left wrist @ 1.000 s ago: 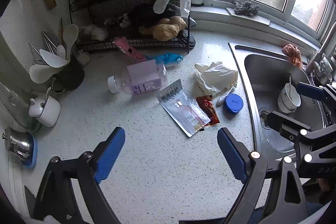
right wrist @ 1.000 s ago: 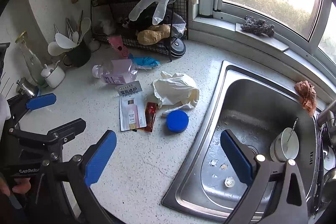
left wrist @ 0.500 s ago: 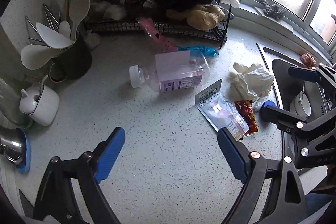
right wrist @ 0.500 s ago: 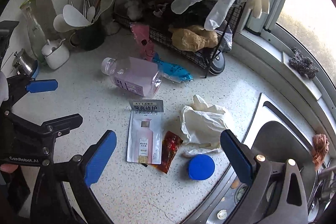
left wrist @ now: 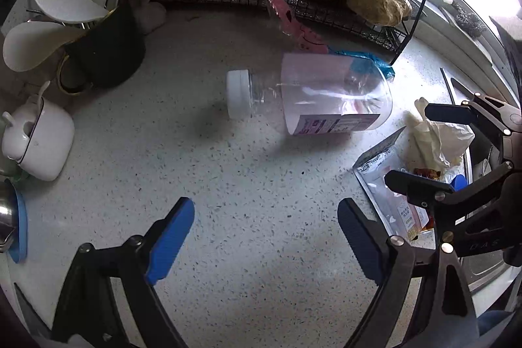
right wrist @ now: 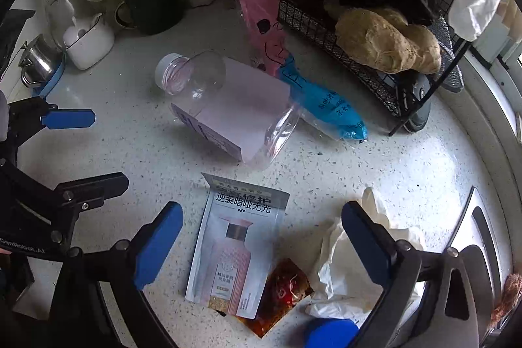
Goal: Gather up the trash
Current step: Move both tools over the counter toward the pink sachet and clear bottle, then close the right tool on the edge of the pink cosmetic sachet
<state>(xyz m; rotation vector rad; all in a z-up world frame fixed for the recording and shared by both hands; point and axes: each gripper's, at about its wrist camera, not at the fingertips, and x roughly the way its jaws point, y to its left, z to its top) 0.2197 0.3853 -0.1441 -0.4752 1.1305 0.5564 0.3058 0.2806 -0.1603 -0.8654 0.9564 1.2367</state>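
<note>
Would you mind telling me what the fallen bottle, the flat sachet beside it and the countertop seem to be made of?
Bottle: clear glossy plastic, as you see the counter through it; its label looks like matte paper or film. Sachet: glossy foil or plastic film, with a printed face and a sheen. Countertop: polished speckled stone or composite, probably, given dark flecks and soft reflections.

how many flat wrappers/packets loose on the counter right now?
4. Pink wrapper leaning on the wire rack; blue wrapper behind the bottle; grey-white pouch nearest the right claw; red sachet tucked against it. More may hide under the crumpled white bag.
</note>
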